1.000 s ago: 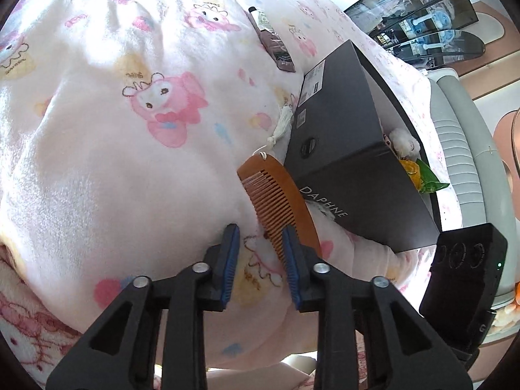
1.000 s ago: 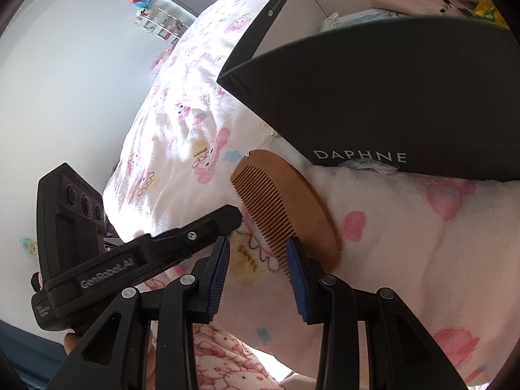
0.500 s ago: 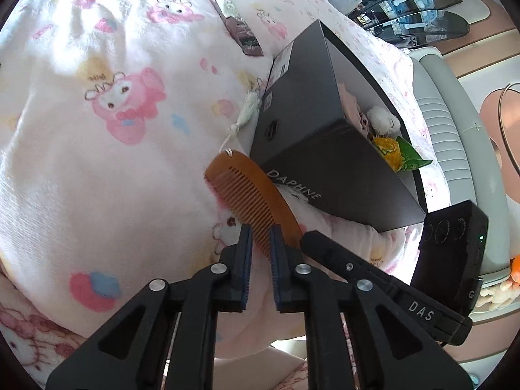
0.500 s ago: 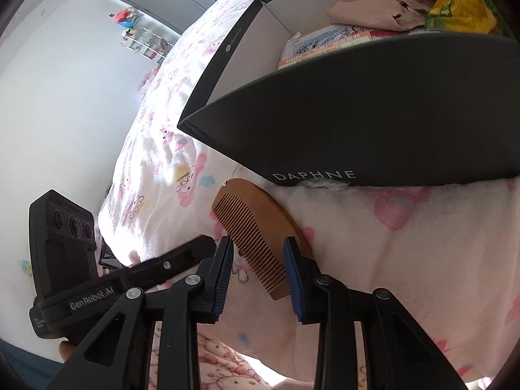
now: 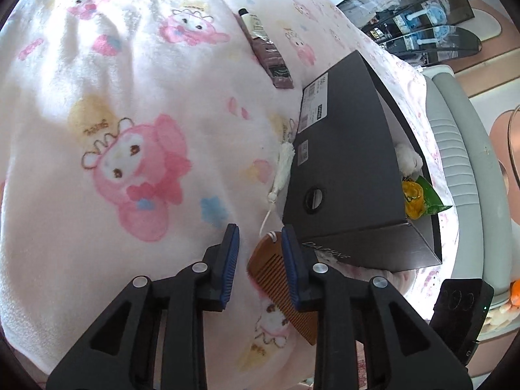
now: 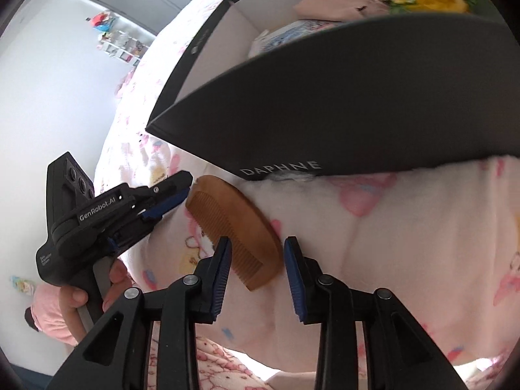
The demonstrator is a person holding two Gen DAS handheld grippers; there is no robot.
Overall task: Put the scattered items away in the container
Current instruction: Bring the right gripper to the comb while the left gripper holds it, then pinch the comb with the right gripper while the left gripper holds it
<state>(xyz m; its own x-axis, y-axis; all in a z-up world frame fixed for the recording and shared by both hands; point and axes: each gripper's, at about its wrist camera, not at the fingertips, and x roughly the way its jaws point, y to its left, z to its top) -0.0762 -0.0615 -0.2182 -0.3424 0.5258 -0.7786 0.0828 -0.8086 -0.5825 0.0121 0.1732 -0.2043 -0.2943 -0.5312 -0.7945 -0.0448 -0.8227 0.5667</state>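
Both grippers' jaws opening, nothing gripped: left gripper (image 5: pixel 260 260) and right gripper (image 6: pixel 256 269) straddle light, stiff wooden comb (image 6: pixel 234 224); grab its solid spine.

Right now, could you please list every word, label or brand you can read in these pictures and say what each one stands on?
"DAPHNE": on the dark box, low on its side wall.
"GenRobot.AI": on the body of the left gripper.
"Sweet", upside down: printed on the pink blanket.
White stickers on the box end: too small to read.
Dark tube on the blanket: print too blurred to read.
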